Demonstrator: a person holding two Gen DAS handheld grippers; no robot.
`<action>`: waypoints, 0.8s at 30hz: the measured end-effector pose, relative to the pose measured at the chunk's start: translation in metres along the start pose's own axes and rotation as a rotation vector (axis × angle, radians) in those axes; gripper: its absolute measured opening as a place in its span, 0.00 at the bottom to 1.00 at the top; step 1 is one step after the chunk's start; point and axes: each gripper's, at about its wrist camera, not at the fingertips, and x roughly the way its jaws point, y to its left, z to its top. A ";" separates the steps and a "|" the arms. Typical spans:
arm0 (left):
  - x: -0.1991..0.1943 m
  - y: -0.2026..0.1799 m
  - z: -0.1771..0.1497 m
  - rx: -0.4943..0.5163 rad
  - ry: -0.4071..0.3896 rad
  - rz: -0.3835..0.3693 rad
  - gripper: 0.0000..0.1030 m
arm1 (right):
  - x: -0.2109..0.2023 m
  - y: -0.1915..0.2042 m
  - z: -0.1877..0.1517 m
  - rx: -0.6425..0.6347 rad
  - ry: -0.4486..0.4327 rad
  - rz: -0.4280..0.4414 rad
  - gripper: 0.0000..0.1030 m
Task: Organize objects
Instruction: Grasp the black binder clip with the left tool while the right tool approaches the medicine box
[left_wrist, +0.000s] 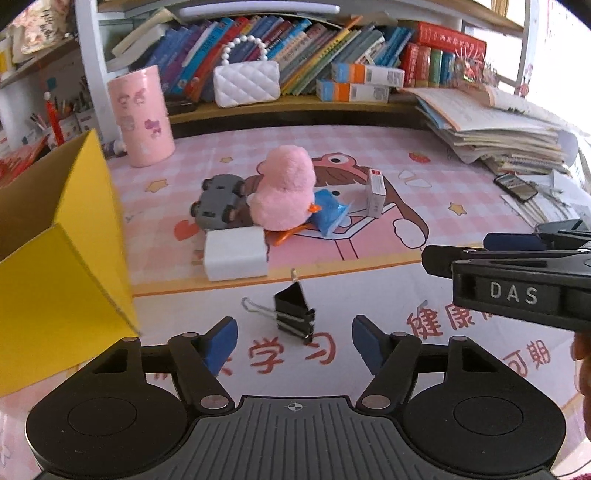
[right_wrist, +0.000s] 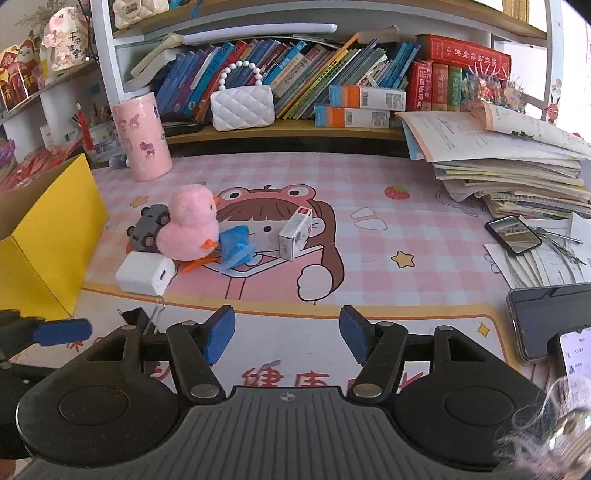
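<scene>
Left gripper (left_wrist: 294, 339) is sitting released, jaws spread wide, with the black binder clip (left_wrist: 295, 314) lying just ahead of and between its blue pads (left_wrist: 221, 341), not touching either. The clip is resting on the desk mat (left_wrist: 369, 258), body tilted, one wire handle sticking up and away, the other lying out toward the left pad. Its long edge is running roughly front-to-back, slightly skewed to the right, so the pads are looking at its flat sides; closing would likely work after a short push forward. Right gripper (right_wrist: 287, 338) is also spread and holding nothing, with only bare mat between its pads; from its view the clip (right_wrist: 142, 317) is sitting well off to the left, half hidden behind its linkage. So the left one is clearly nearer. The yellow box (left_wrist: 62, 288) is standing open just to the left, probably the drop spot.
</scene>
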 end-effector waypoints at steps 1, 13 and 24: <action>0.004 -0.003 0.001 0.007 0.005 0.005 0.66 | 0.001 -0.002 0.000 -0.002 -0.001 0.004 0.59; 0.041 -0.008 0.012 0.020 0.041 0.080 0.43 | 0.011 -0.008 0.005 -0.053 -0.024 0.060 0.63; 0.010 0.012 0.015 -0.037 -0.022 0.045 0.26 | 0.036 -0.008 0.019 -0.046 -0.052 0.057 0.67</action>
